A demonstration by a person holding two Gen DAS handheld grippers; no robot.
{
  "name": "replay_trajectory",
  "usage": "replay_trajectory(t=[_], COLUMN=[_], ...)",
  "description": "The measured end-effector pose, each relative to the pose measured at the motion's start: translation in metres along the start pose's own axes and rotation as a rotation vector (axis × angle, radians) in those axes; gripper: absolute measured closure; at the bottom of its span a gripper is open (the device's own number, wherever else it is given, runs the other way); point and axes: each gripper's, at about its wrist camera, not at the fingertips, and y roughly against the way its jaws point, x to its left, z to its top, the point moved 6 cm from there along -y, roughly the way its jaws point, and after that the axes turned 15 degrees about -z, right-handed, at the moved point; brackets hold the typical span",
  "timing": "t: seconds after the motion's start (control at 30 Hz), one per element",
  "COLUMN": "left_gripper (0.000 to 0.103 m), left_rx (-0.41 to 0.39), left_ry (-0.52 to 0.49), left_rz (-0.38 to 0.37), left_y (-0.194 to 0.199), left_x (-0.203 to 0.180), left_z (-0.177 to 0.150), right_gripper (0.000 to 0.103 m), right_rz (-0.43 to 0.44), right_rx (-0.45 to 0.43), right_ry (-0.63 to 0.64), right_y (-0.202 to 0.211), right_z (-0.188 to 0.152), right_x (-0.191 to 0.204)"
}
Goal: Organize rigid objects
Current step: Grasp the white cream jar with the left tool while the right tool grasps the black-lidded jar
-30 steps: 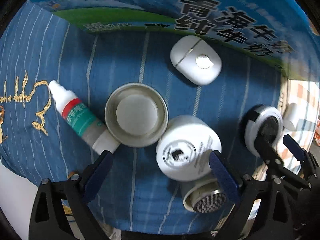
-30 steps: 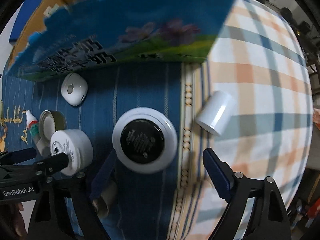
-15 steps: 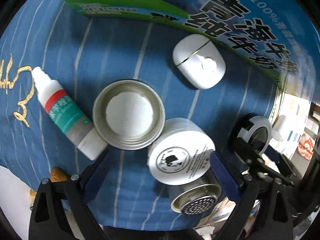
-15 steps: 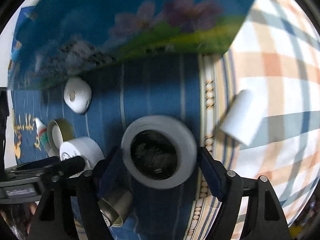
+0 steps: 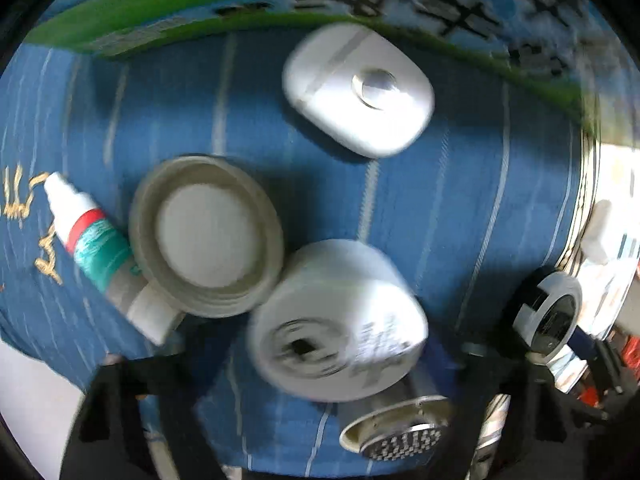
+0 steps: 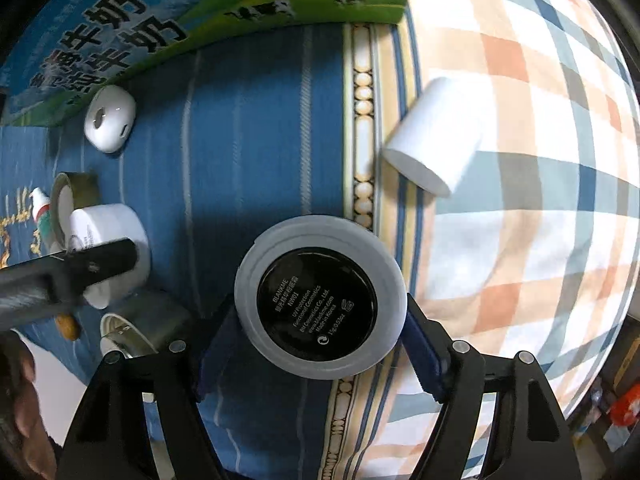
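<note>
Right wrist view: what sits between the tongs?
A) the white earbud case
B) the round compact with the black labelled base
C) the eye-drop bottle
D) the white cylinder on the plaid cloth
B: the right tongs have a blue pad on each side of the round compact, apparently touching it.

Right gripper [image 6: 320,330]: blue pads pressed on either side of a round compact [image 6: 318,304], black label facing the camera. White cup [image 6: 434,136] on its side on the plaid cloth [image 6: 540,160], apart from the compact. Left, on the blue cloth [image 6: 248,140]: white case [image 6: 109,118] near the carton [image 6: 160,20], white jar [image 6: 114,248] with the left gripper's finger [image 6: 104,264] across it.
</note>
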Motion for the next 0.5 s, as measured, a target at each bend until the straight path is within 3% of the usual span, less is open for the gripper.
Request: replay_trajectory(t=[0.2, 0.33, 0.43, 0.5], left_gripper=[0.035, 0.028, 0.028, 0.03], left_rx=[-0.026, -0.032, -0.037, -0.041], left_ry=[-0.036, 0.024, 0.019, 0.023], left_rz=[0.067, 0.011, 0.009, 0.001], left_y=[0.0, -0.008, -0.007, -0.003], left_x=[0.003, 0.015, 0.017, 0.017], left_z=[-0.034, -0.025, -0.022, -0.019], right_gripper=[0.025, 0.023, 0.014, 0.014], right_rz=[-0.013, 0.011, 0.03, 0.015], right_rx=[0.034, 0.056, 0.072, 0.081], right_ry=[-0.007, -0.048, -0.082, -0.101], right_y=[0.007, 0.002, -0.004, -0.005], right_z=[-0.005, -0.015, -0.013, -0.006], right_x=[-0.035, -0.026, -0.026, -0.024])
